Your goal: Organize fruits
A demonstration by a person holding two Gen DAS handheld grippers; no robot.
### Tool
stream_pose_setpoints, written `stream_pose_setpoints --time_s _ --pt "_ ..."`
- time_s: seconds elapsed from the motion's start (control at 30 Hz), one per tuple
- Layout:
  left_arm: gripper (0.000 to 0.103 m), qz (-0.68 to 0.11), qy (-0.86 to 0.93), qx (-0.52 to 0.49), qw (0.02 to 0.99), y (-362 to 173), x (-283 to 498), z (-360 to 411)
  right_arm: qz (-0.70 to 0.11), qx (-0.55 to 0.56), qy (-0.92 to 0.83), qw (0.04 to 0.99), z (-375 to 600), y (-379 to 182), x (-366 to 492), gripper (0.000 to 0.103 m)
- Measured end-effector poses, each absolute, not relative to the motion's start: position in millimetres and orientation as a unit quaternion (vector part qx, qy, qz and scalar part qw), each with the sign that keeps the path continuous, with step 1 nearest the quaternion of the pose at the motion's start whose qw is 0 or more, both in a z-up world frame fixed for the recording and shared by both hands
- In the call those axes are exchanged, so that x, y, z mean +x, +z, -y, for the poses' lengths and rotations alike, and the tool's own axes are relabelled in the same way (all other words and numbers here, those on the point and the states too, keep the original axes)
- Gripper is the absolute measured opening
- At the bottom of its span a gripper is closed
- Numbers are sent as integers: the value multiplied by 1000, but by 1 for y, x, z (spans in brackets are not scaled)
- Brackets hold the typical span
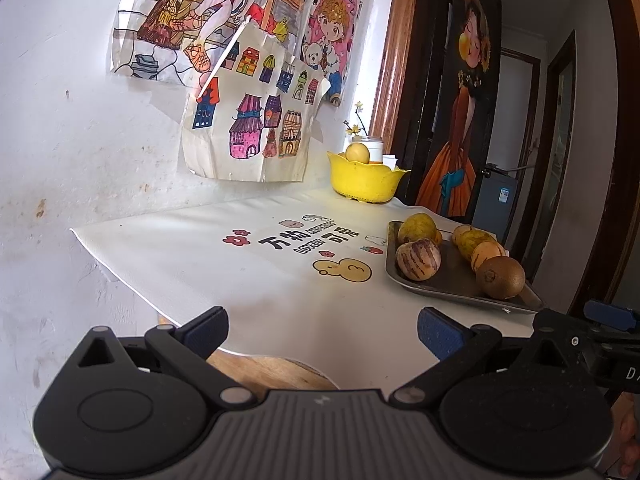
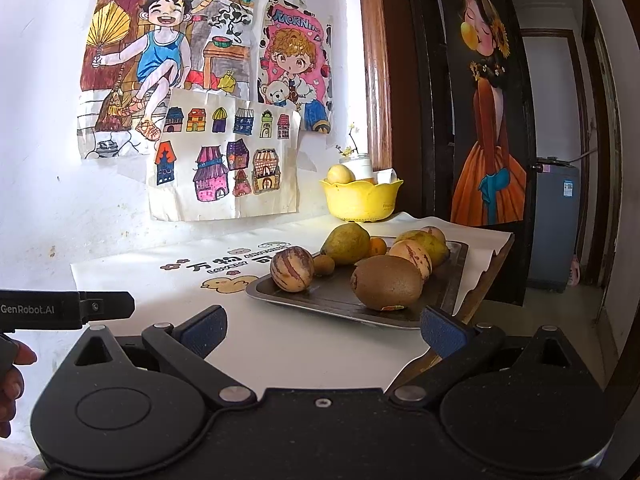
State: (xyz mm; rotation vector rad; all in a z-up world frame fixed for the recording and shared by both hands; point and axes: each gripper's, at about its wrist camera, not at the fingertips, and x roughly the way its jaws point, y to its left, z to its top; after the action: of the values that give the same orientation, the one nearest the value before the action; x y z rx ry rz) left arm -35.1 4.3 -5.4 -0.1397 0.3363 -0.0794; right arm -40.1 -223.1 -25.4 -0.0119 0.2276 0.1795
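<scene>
hovering near the tray (image 2: 448, 292) of fruit, both grippers' fingers (image 1: 206, 330) (image 2: 204, 330) spread wide, holding nothing.

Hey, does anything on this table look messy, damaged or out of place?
Nothing is spilled or broken. The fruit sits loose on the metal tray, one yellow fruit already in the yellow bowl. Only the house drawing on the wall hangs crooked and wrinkled.

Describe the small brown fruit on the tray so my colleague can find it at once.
Start at the metal tray on the white table cover. Between the striped round fruit and the tall green-yellow pear sits the small kiwi. It is the smallest brown fruit there, far smaller than the big kiwi at the near edge.
</scene>
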Motion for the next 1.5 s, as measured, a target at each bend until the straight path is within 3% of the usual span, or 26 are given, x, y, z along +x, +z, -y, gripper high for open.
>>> stream_pose_setpoints --time_s 1.5 --pt "103 -171 -36 -74 982 -9 -36 -7 -115 -6 90 989 221 -25 -40 103"
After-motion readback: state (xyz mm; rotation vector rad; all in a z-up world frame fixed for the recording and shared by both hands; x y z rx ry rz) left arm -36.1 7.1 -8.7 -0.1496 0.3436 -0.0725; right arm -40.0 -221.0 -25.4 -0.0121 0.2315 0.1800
